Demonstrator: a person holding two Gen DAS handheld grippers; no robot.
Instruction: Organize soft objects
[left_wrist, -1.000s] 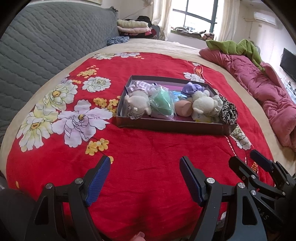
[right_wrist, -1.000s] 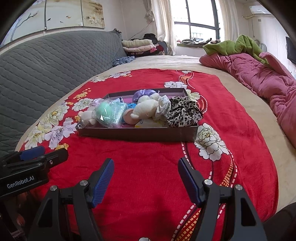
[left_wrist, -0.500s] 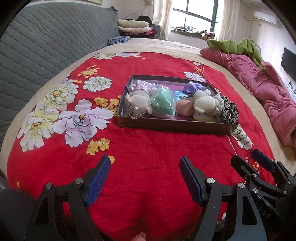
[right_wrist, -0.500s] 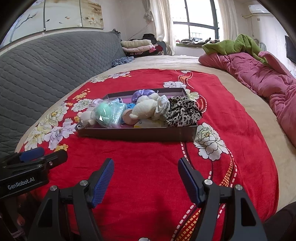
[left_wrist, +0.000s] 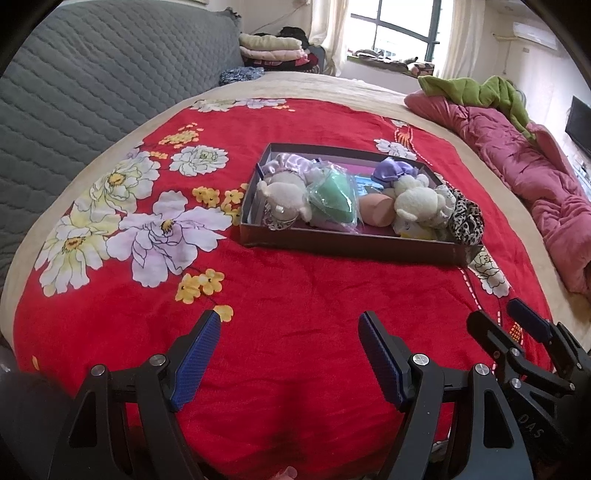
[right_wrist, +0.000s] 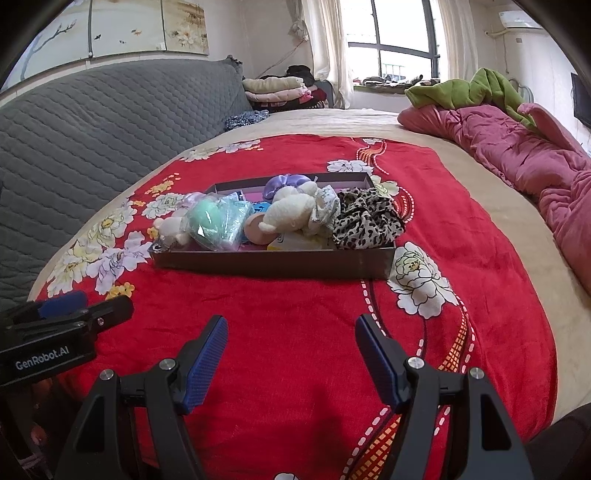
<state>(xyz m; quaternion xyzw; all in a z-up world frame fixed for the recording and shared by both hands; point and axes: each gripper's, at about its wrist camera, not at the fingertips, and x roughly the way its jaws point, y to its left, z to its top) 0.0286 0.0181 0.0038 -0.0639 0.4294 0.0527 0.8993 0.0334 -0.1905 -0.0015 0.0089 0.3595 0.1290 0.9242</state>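
Note:
A shallow dark box sits on the red flowered blanket in the middle of the bed. It holds several soft things: a white plush, a green sponge in a clear bag, a peach sponge, a cream plush, a purple scrunchie and a leopard scrunchie. My left gripper and right gripper are both open and empty, low over the blanket, well short of the box.
A grey quilted headboard runs along the left. A pink quilt with a green cloth lies at the right. Folded clothes are stacked at the far end by the window. The right gripper shows in the left wrist view.
Both grippers have drifted back and slightly away from the box. Nothing in the box has moved and both jaws stay open.

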